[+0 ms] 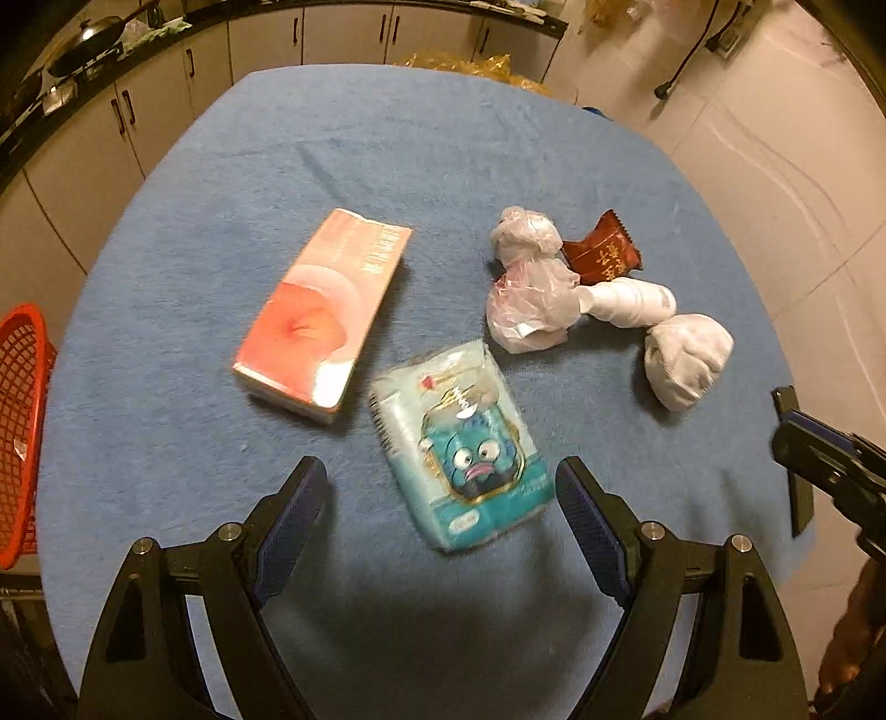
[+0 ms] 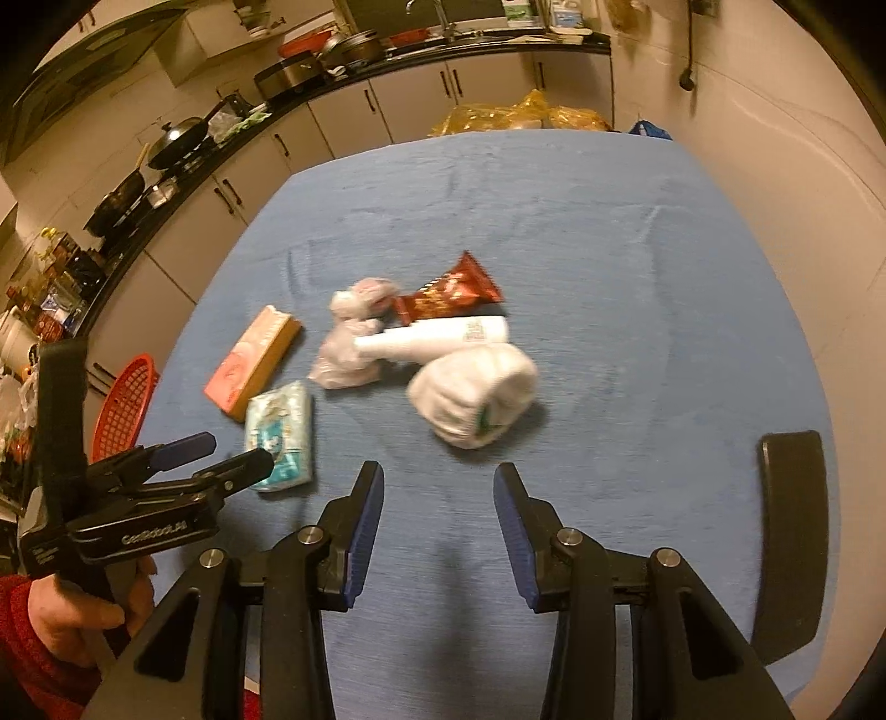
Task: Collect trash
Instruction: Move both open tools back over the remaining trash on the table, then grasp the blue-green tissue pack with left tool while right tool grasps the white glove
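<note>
My left gripper [image 1: 440, 487] stands wide and empty above the blue-covered desk [image 1: 387, 166], its fingers flanking the near end of a teal tissue pack [image 1: 462, 448] without touching it. My right gripper [image 2: 438, 487] is partly parted, nothing between its pads, hanging over bare cloth just short of a white wadded bundle [image 2: 473, 396].

Beyond the teal pack lies a pink tissue box [image 1: 321, 310], flat and angled. To its right the trash sits in one cluster: a crumpled clear plastic bag [image 1: 526, 282], a white bottle [image 1: 631, 302] on its side touching the bag, a dark red snack wrapper [image 1: 601, 252] behind both, and the white bundle at the near right.

A red mesh basket [image 1: 19, 426] sits off the desk's left edge. A black chair back [image 2: 792, 531] stands at the right edge. Kitchen cabinets [image 1: 343, 33] run along the far wall.
</note>
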{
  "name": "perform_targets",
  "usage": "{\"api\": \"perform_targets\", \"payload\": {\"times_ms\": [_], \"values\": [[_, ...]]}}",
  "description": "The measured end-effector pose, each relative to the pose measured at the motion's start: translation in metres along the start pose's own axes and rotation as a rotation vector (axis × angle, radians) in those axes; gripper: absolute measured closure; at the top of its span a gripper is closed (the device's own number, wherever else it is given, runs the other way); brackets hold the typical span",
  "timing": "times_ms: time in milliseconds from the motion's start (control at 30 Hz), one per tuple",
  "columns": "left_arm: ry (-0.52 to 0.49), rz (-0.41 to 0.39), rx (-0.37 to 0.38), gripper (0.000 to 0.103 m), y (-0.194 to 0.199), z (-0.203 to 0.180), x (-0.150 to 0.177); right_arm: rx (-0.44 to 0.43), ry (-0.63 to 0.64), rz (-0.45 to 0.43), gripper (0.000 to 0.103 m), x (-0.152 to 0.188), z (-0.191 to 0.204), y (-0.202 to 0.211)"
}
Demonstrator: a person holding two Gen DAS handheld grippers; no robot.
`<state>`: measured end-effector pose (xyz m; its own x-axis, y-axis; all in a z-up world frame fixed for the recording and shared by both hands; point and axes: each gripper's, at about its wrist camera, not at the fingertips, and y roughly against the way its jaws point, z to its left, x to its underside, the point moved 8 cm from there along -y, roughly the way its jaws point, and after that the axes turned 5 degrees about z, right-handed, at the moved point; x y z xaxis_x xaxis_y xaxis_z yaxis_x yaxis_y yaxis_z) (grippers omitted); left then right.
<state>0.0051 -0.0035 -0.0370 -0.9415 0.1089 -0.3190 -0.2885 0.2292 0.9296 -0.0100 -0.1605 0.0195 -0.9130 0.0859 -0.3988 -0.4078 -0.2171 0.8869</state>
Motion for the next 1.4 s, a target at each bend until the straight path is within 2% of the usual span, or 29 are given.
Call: {"api": "perform_targets", "payload": {"times_ms": [200, 333, 433, 533, 633, 733, 967, 1000, 1033, 1067, 1233, 1400], "values": [[-0.009, 0.012, -0.041, 0.019, -0.023, -0.01, -0.014, 0.01, -0.004, 0.008, 0.058, -0.001, -0.018, 0.001], [-0.05, -0.02, -0.097, 0.019, -0.028, -0.014, -0.022, 0.004, -0.012, 0.013, 0.057, -0.004, -0.026, 0.001], [-0.078, -0.039, -0.12, 0.02, -0.03, -0.015, -0.023, -0.005, -0.017, 0.013, 0.052, -0.007, -0.029, -0.002], [-0.118, -0.057, -0.165, 0.031, -0.029, -0.014, -0.021, -0.032, -0.015, 0.009, 0.041, -0.014, -0.026, -0.008], [-0.143, -0.073, -0.164, 0.049, -0.024, -0.013, -0.017, -0.057, -0.015, -0.001, 0.034, -0.021, -0.021, -0.014], [-0.153, -0.07, -0.156, 0.053, -0.02, -0.009, -0.012, -0.064, -0.017, 0.003, 0.033, -0.031, -0.019, -0.028], [-0.158, -0.064, -0.136, 0.053, -0.014, 0.001, -0.005, -0.064, -0.036, 0.051, 0.033, -0.045, -0.019, -0.063], [-0.156, -0.064, -0.134, 0.053, -0.012, 0.002, -0.004, -0.064, -0.04, 0.063, 0.035, -0.044, -0.018, -0.067], [-0.154, -0.064, -0.135, 0.053, -0.012, 0.002, -0.001, -0.066, -0.045, 0.07, 0.046, -0.044, -0.017, -0.069], [-0.152, -0.065, -0.133, 0.053, -0.012, 0.003, -0.002, -0.076, -0.047, 0.079, 0.052, -0.043, -0.015, -0.072], [-0.145, -0.075, -0.116, 0.054, -0.013, 0.001, -0.01, -0.075, -0.023, 0.07, 0.071, -0.039, -0.007, -0.067], [-0.144, -0.099, -0.096, 0.054, -0.001, 0.001, -0.008, -0.073, 0.015, 0.042, 0.073, -0.029, 0.007, -0.051]]}}
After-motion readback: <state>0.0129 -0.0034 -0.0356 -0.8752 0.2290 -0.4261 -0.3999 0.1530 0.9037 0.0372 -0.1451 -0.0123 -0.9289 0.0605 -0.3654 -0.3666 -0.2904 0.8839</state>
